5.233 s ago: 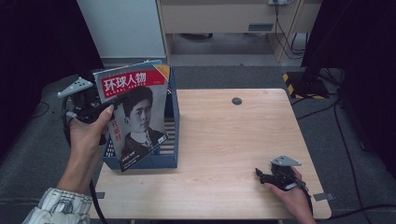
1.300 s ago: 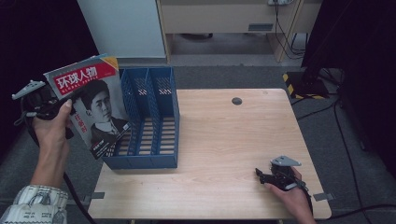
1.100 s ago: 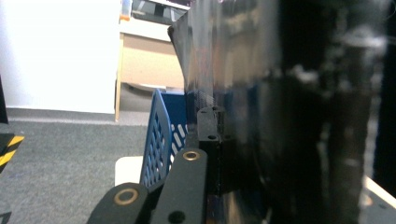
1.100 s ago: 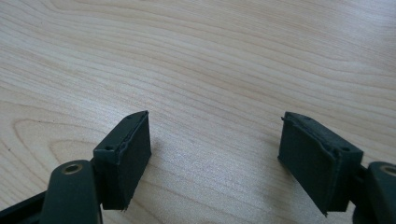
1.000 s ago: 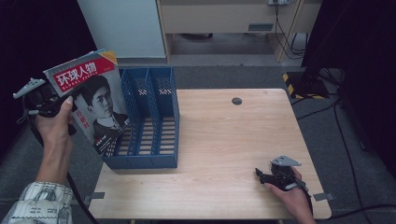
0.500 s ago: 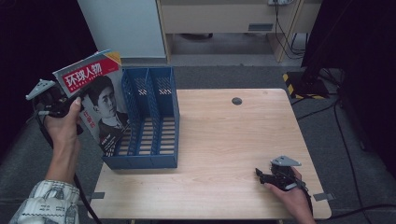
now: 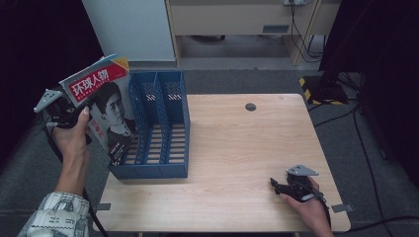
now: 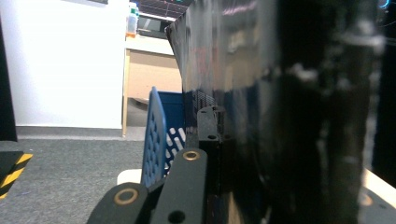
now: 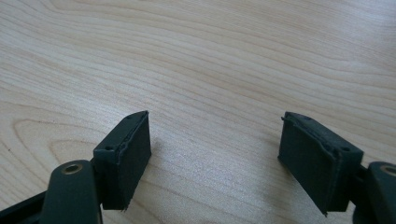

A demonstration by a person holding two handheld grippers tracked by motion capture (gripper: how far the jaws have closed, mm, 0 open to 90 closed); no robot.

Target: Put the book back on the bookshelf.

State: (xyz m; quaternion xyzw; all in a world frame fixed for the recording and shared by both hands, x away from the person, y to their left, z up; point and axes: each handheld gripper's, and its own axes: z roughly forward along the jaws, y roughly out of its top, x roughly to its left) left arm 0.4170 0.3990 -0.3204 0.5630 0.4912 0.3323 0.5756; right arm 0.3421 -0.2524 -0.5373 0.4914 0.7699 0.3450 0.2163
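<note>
One magazine (image 7: 104,111) pinched in the left tool (image 7: 66,111), jaws pressed tight on its left edge. Since a second ago, drifted slightly rightward and up, back toward the blue file rack (image 7: 158,129); five seconds ago stood inside the rack's leftmost slot, then lifted clear and swung out past the bench (image 7: 237,163) edge. Now held in the air, tilted, lower right corner overlapping the rack's left wall as seen from the high view; touching or merely in front, cannot tell. Judged: either a reversal toward the slot or a mere wobble of the wrist, too small a shift to settle. No change in grip throughout.

Appearance of the magazine: glossy cover, red title band with white characters along the top, a yellow corner at upper right, black-and-white portrait below, small print near the lower edge. Thin, flexible, cover bowing a little above the tool. In the left gripper view, cover (image 8: 280,112) looms dark and reflective directly ahead of the jaws, rack wall (image 8: 156,135) just to their left.

Right tool (image 7: 291,185) resting low on the bench near its right front corner, well apart from the rack, unmoved over the last five seconds. Jaws spread, nothing between the pads (image 9: 126,149), bare wood grain beyond.
</note>
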